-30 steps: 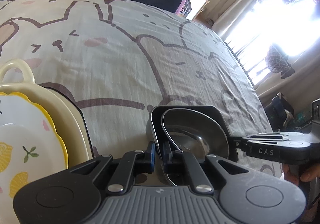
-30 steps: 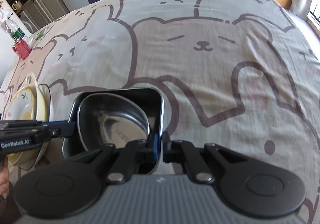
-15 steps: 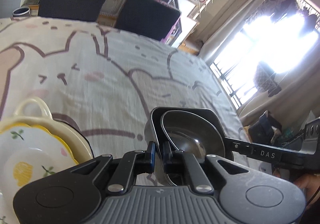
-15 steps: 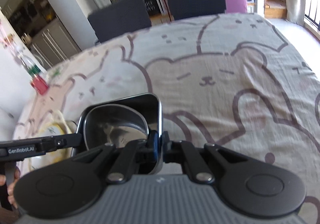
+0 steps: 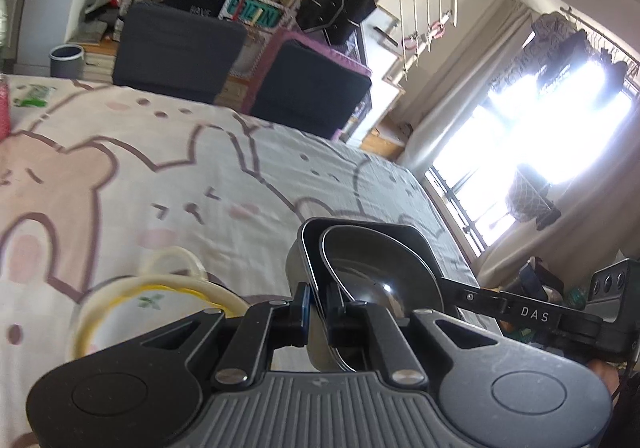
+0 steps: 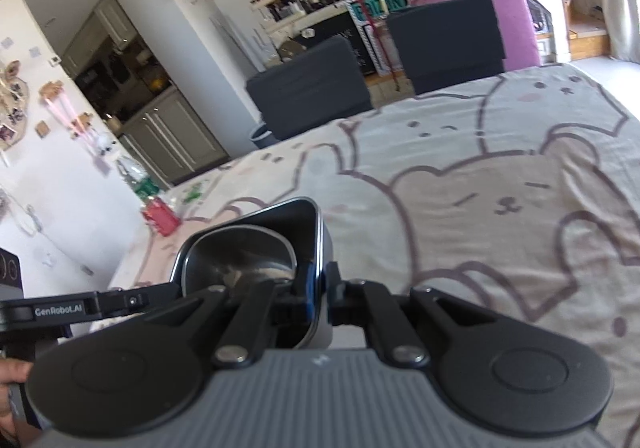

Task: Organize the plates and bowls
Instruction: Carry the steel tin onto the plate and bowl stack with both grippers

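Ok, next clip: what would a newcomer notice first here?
The dark square dish with a steel bowl nested inside, pinched at opposite rims by the left gripper and right gripper, both shut. Below left in the left wrist view sits a yellow-edged plate stack on the bear-print cloth.

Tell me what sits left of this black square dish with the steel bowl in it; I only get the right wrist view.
Observer: A cream ceramic dish with a loop handle lies on the bear-print cloth, left of the black square dish.
Operator: Say what's in it.
Observer: A white plate with a yellow rim, partly hidden behind the left gripper.
Operator: Check that gripper's hold.
Observer: Its jaws are shut on the black dish's near rim, right beside the steel bowl.
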Motion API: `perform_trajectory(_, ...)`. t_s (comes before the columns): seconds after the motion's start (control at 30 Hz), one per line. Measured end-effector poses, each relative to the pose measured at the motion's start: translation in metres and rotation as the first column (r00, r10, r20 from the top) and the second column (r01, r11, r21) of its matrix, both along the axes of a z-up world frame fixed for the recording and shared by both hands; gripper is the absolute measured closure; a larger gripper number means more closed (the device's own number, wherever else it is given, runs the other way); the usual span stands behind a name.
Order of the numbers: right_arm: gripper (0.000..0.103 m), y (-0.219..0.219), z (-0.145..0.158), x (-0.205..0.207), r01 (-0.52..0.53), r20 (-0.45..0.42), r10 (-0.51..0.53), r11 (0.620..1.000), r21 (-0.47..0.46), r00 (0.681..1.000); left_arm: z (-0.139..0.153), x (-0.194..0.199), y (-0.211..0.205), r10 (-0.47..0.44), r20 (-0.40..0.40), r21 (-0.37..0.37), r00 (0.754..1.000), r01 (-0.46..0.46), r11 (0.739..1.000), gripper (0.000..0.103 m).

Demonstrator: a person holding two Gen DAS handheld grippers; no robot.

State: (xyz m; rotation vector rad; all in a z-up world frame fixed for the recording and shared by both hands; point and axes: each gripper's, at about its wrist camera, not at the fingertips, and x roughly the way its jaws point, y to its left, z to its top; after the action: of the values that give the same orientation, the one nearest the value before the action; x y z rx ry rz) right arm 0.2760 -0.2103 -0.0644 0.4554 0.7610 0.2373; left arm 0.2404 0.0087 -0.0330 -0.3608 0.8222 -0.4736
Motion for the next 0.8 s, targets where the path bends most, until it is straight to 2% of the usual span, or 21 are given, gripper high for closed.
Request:
perform_trajectory(0.17, 0.096, 0.031, 0.003, 0.003, -0.025, 0.011, 0.025, 0.999, 0.042, 1.0, 0.008, -0.008, 0.033, 0.04, 0.006, 0.02, 0.999, -0.04, 0.999, 0.095)
perform_trajectory(0.33, 0.096, 0.067, -0.003, 0.012, -0.049, -0.02, 0.05, 0.998, 0.042, 0.999, 0.0, -0.009, 0.061, 0.095, -0.011, 0.02, 0.995, -0.095, 0.995, 0.095)
perform_trajectory(0.47, 0.096, 0.089, -0.011, 0.017, -0.056, -0.072, 0.058, 0.998, 0.037, 0.996, -0.013, -0.01, 0.076, 0.126, -0.037, 0.013, 0.991, -0.126, 0.992, 0.095)
perform_trajectory(0.8, 0.096, 0.123, -0.036, 0.029, -0.107, -0.195, 0.107, 0.994, 0.015, 0.975, -0.039, -0.001, 0.097, 0.138, -0.101, 0.04, 0.985, -0.134, 0.99, 0.095)
